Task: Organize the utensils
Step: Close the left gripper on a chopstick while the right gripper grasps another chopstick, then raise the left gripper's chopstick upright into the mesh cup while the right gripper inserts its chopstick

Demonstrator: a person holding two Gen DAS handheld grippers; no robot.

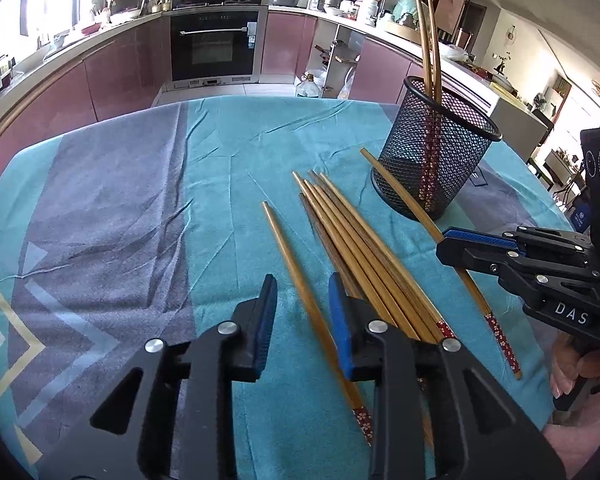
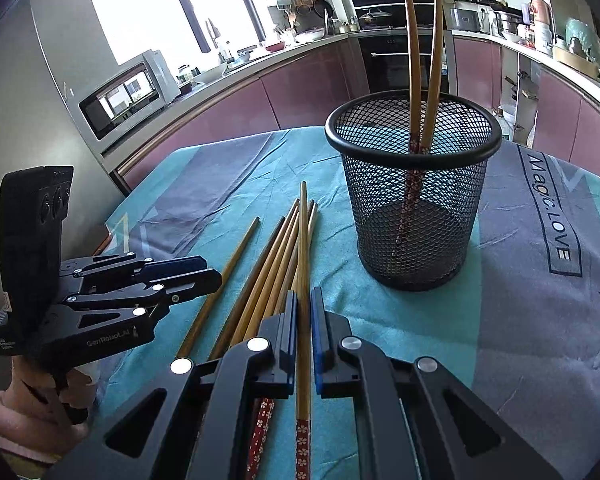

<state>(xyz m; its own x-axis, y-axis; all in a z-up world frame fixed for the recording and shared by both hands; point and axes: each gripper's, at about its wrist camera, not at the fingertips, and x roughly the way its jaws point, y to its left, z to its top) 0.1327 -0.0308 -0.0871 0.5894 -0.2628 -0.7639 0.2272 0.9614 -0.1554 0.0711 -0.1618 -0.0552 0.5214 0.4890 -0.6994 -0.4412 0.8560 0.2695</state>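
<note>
A black mesh holder [image 1: 436, 168] [image 2: 414, 200] stands on the cloth with two chopsticks [image 1: 430, 48] [image 2: 420, 60] upright in it. A loose bundle of wooden chopsticks [image 1: 352, 240] [image 2: 268, 272] lies in front of it. My left gripper [image 1: 302, 280] [image 2: 216, 276] is open, and a single chopstick [image 1: 284, 240] lies between its blue pads untouched. My right gripper [image 2: 304, 294] [image 1: 444, 242] is shut on another chopstick [image 2: 303, 232] [image 1: 396, 192], whose tip points toward the holder.
A teal and grey cloth [image 1: 140, 200] [image 2: 540, 320] covers the table; its far edge drops off toward pink kitchen cabinets and an oven [image 1: 214, 46]. A microwave [image 2: 128, 92] stands at the left. A person's hands [image 1: 568, 368] [image 2: 40, 400] hold the grippers.
</note>
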